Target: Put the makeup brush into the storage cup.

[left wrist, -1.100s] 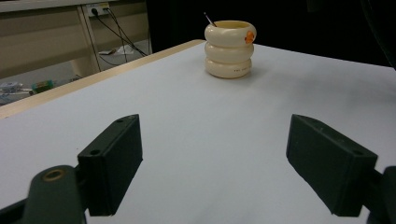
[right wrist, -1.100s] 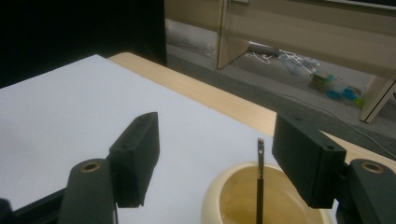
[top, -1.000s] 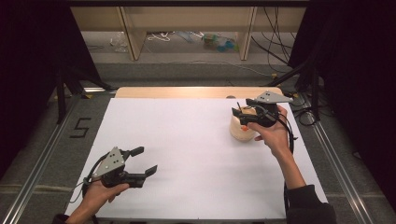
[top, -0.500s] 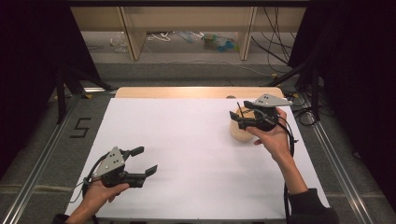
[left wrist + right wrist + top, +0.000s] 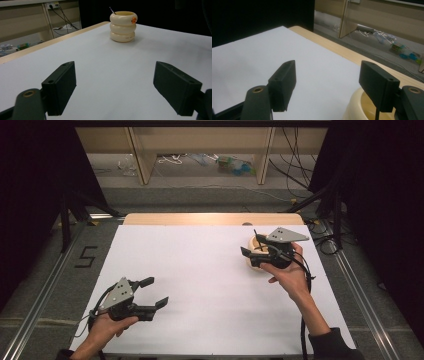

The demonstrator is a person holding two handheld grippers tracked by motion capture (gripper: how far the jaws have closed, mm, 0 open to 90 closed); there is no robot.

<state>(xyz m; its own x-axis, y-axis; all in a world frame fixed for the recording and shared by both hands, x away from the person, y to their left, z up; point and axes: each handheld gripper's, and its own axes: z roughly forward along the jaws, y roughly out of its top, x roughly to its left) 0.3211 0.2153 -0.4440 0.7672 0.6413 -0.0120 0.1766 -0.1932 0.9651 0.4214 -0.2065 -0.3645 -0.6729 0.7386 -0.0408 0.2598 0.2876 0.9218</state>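
A cream holder (image 5: 255,261) made of three stacked rings stands at the right of the white table (image 5: 200,270). My right gripper (image 5: 251,245) hovers open just over it, one jaw above its mouth. In the right gripper view (image 5: 327,87) the holder's rim (image 5: 358,105) sits under the right-hand jaw, and a thin black rod (image 5: 377,114) stands inside. My left gripper (image 5: 156,291) rests open near the front left with nothing between its fingers (image 5: 61,87). From the left gripper view the holder (image 5: 122,26) is far ahead, with an orange spot (image 5: 134,20) near its rim.
A wooden strip (image 5: 210,218) edges the far side of the table. Metal rails (image 5: 45,290) run along both sides, and a "5" (image 5: 86,256) marks the floor at left. Cables (image 5: 320,232) lie off the right corner. Black curtains flank the table.
My right gripper has come slightly lower and nearer over the holder. The left gripper and the holder have stayed put.
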